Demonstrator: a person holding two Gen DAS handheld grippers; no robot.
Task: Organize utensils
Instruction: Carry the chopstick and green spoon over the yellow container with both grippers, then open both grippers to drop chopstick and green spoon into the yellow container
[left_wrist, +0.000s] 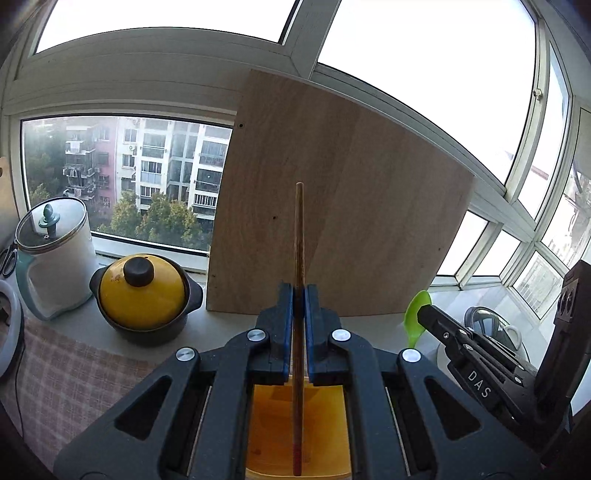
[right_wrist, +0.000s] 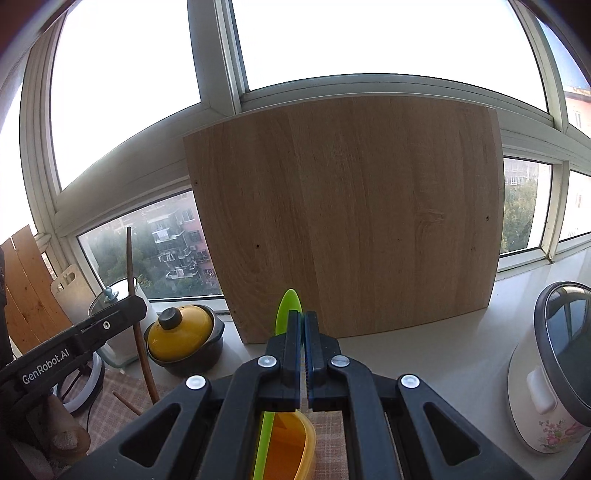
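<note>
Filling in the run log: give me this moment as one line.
left gripper: shut on wooden chopstick | right gripper: shut on green spoon | both above orange container

Green spoon (right_wrist: 287, 310), yellow-lidded pot (left_wrist: 142, 291)

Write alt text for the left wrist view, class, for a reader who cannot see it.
The left gripper is clamped on a wooden chopstick above an orange container. A wooden board leans against the window behind. A yellow-lidded pot sits at left, and the right gripper holds a green spoon at right.
</note>
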